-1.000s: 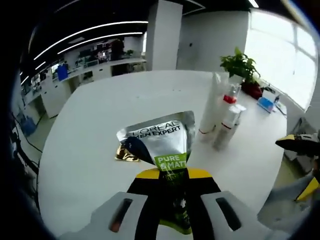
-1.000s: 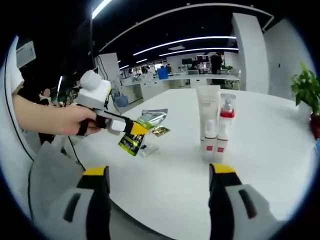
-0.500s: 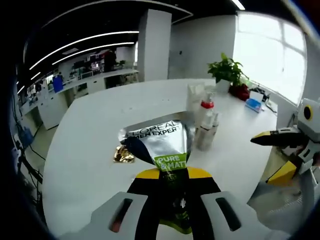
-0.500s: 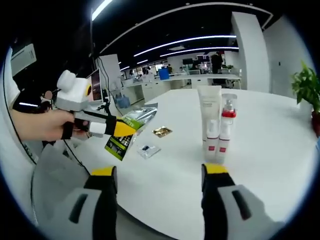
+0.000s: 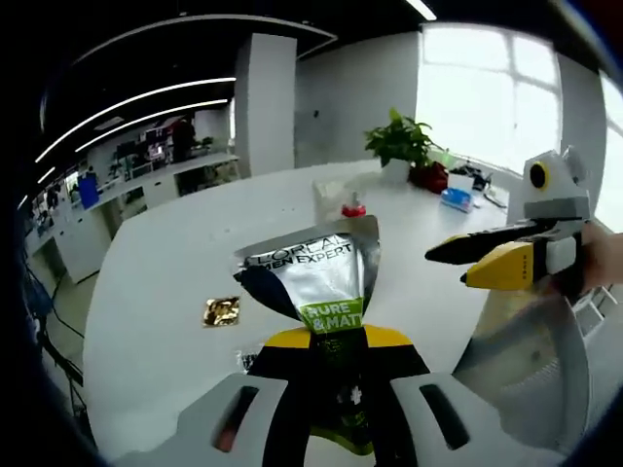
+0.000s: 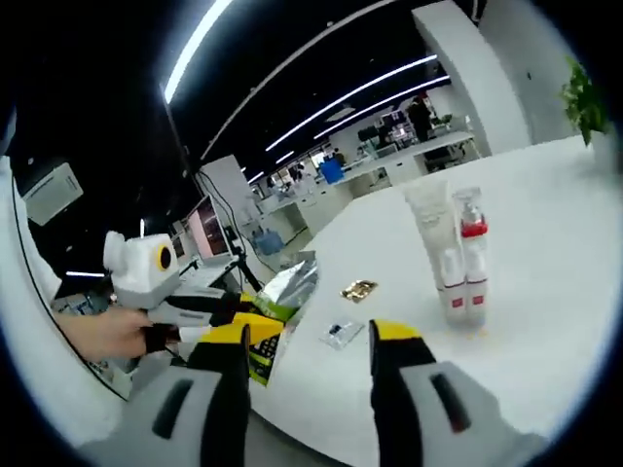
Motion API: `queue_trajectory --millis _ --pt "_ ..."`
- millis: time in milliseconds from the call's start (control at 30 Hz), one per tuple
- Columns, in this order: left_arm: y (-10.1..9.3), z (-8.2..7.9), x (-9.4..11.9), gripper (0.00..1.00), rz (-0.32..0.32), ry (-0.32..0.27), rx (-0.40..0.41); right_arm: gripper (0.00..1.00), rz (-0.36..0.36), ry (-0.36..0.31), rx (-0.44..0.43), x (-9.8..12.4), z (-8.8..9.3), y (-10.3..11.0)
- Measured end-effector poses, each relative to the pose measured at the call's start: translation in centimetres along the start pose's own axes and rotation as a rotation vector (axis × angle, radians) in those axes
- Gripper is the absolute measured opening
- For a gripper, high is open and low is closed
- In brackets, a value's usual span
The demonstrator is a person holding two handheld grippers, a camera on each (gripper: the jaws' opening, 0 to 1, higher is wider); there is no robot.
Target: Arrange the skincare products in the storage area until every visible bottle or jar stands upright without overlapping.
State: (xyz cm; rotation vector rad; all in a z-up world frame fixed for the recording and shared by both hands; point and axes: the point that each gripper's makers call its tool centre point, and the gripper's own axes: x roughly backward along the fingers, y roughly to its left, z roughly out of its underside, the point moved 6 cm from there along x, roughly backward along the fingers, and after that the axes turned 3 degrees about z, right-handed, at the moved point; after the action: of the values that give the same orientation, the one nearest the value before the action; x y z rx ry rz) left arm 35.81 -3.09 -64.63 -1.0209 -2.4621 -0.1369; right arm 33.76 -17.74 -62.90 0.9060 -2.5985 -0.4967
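Observation:
My left gripper (image 5: 327, 342) is shut on the lower end of a silver and green L'Oreal tube (image 5: 321, 277), held up off the white table (image 5: 156, 272). A white tube (image 6: 428, 216), a pump bottle with a red collar (image 6: 473, 255) and a small white bottle (image 6: 451, 282) stand upright in a tight group on the table. In the left gripper view that group (image 5: 341, 202) is partly hidden behind the held tube. My right gripper (image 6: 311, 352) is open with nothing between its jaws. It enters the left gripper view from the right (image 5: 501, 258).
A gold sachet (image 5: 221, 311) and a small clear sachet (image 6: 339, 333) lie flat on the table. A potted plant (image 5: 399, 141) and a blue item (image 5: 455, 199) sit at the far edge. A hand (image 6: 102, 331) holds the left gripper (image 6: 255, 326).
Both views have swung and rolled with the hands. The right gripper has come closer and larger in the left gripper view. The tube stays held in the left gripper.

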Motion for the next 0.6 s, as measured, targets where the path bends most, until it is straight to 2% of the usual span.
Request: queue_trajectory --millis 200,367,500,600 --pt "-1.1 -0.8 0.5 0.13 0.038 -0.022 -0.021 0.42 -0.030 -0.010 -0.068 -1.5 -0.4 0.5" --pt "-2.0 -1.2 0.9 0.13 0.068 -0.040 -0.026 0.34 -0.031 -0.055 -0.177 -1.9 -1.0 0.3" --pt "-2.6 -1.5 1.1 0.13 0.091 -0.053 -0.030 0.22 -0.020 -0.084 -0.305 -2.0 -1.2 -0.1" --pt "-2.8 -1.5 1.1 0.13 0.097 -0.050 -0.035 0.13 -0.030 -0.085 -0.334 -2.0 -1.2 0.1"
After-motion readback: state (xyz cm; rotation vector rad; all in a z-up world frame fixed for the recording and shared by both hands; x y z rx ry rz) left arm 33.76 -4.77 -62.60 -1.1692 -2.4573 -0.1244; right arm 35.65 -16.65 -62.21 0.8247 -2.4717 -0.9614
